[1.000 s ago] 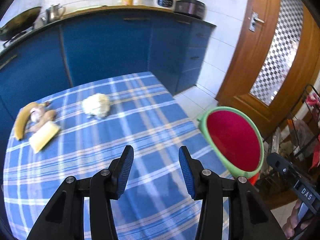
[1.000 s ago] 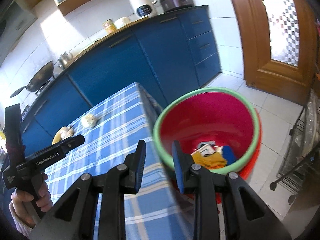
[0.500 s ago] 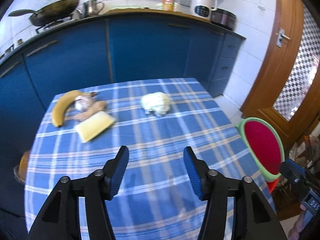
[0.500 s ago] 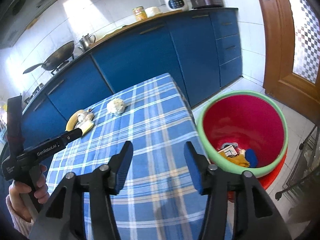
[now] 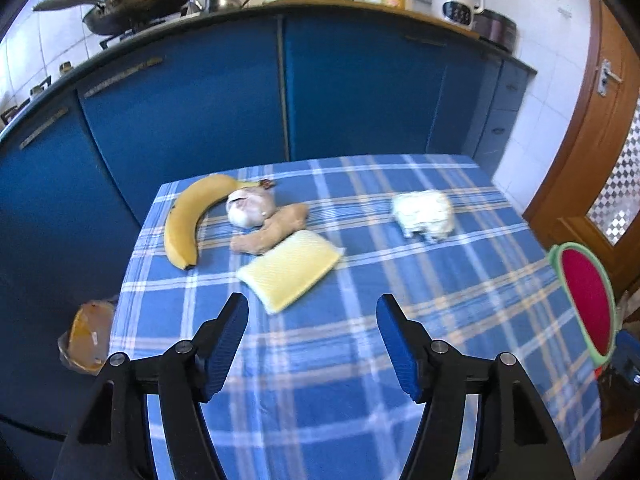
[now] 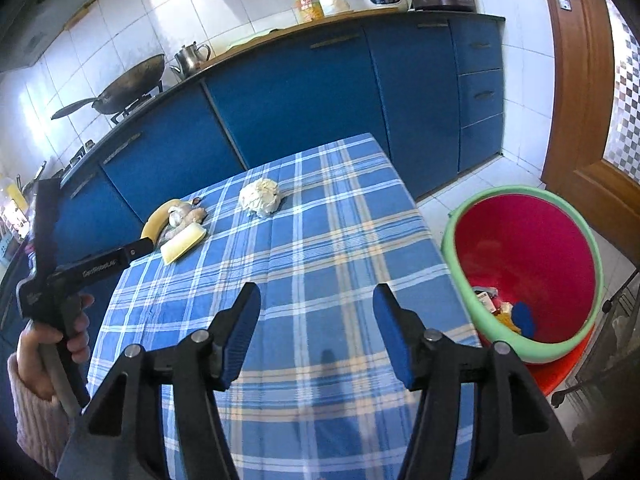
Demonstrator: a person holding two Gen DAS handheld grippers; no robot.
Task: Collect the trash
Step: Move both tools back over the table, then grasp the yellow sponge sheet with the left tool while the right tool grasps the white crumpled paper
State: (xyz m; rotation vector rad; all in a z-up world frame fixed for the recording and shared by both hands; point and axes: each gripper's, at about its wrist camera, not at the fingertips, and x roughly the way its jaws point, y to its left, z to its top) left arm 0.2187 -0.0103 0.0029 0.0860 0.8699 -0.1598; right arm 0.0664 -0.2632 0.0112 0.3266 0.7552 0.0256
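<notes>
Reaching for the next piece of trash, we hold the left gripper (image 5: 312,340) and right gripper (image 6: 316,332) over the table's (image 5: 360,420) near edge, both with jaws opening and nothing between them. We should straddle the crumpled paper wad (image 5: 423,215) near the far right corner, then close gently. Only the right wrist view shows inside the bin (image 6: 568,344) off the right edge, and the hand (image 6: 44,344) on the left gripper.
</notes>
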